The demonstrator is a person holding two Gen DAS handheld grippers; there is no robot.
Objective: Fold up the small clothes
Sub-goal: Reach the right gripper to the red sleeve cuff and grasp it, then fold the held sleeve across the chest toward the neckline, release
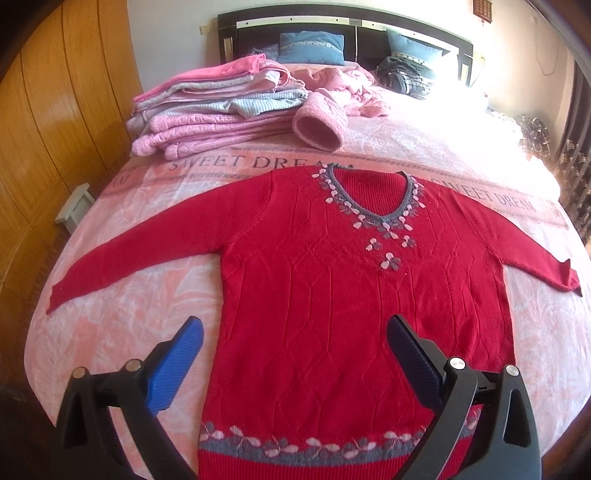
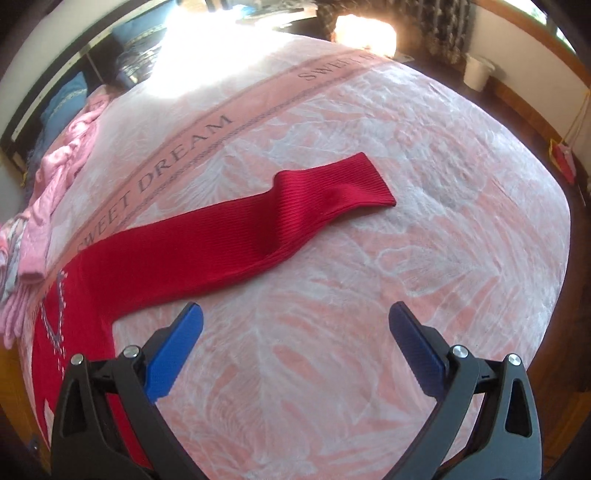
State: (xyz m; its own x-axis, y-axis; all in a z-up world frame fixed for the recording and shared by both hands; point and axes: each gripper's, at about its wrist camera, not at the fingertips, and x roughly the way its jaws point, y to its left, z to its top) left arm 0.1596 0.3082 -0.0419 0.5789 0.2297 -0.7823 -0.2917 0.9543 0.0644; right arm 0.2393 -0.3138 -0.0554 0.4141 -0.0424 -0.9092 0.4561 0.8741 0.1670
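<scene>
One red sweater point(image 1: 332, 295) lies flat, front up, across the middle of the bed point(image 1: 122, 332), its hem toward the near edge and its collar toward the headboard point(image 1: 332, 22). Both sleeves are spread out — one toward the left edge, the other point(image 2: 229, 243) toward the right edge, with a slight twist near its cuff. A grey band with pink leaf shapes runs along the hem, and the same pattern rings the V-shaped collar.

The bedcover carries a printed strip reading "SWEET DREAM" point(image 1: 258, 162), repeated along its width.

Two hand-held grippers are in view. The left hand-held gripper point(image 1: 295, 332) hangs above the lower body of the sweater, jaws spread wide and holding nothing. The right hand-held gripper point(image 2: 295, 319) hangs over bare bedcover just below the right sleeve, likewise released.

Toward the far left corner sits one stack of folded pink and grey clothes point(image 1: 207, 110), with a pink knitted hat point(image 1: 321, 122) beside it and a loose heap of pink clothes point(image 1: 351, 88) behind. Two blue pillows point(image 1: 310, 48) lean on the headboard, next to a dark crumpled garment point(image 1: 406, 74).
</scene>
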